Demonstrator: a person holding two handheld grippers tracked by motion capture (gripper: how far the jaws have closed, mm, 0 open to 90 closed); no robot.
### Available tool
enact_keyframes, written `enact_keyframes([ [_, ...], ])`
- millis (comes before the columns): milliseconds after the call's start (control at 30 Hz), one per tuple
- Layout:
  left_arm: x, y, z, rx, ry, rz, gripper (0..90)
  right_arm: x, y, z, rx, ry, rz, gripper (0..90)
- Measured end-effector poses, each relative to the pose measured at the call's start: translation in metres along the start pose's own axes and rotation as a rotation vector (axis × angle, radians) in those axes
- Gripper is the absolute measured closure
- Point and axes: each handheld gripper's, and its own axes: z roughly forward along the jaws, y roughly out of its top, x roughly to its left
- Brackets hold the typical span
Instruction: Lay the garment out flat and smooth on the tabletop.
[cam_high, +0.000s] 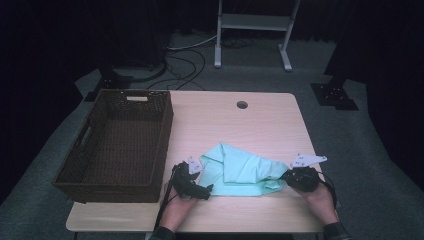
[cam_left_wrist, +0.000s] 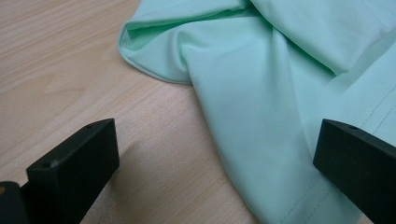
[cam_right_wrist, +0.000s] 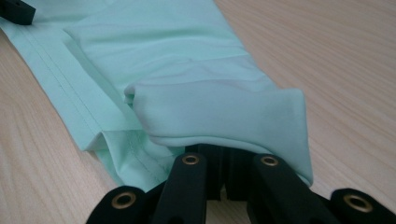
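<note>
Cloth (cam_high: 240, 170) this thin is limp and slippery, so with your right tongs (cam_right_wrist: 224, 154) clamped on one end, pinch the hem beside your wide-open left tongs (cam_left_wrist: 210, 158).

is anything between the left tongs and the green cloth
Nothing visible. The left tongs stand open over bare table, and the mint green cloth already lies between the jaws, by the right one.
</note>
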Motion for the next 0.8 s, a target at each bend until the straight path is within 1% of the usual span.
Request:
enact_keyframes([
  [333, 0.000, 0.000, 0.000, 0.000, 0.000, 0.000, 0.0, -0.003, -0.009, -0.011, -0.004, -0.013, 0.019, 87.3],
  [800, 0.000, 0.000, 0.000, 0.000, 0.000, 0.001, 0.0, -0.005, -0.022, -0.024, -0.008, -0.027, 0.034, 86.8],
])
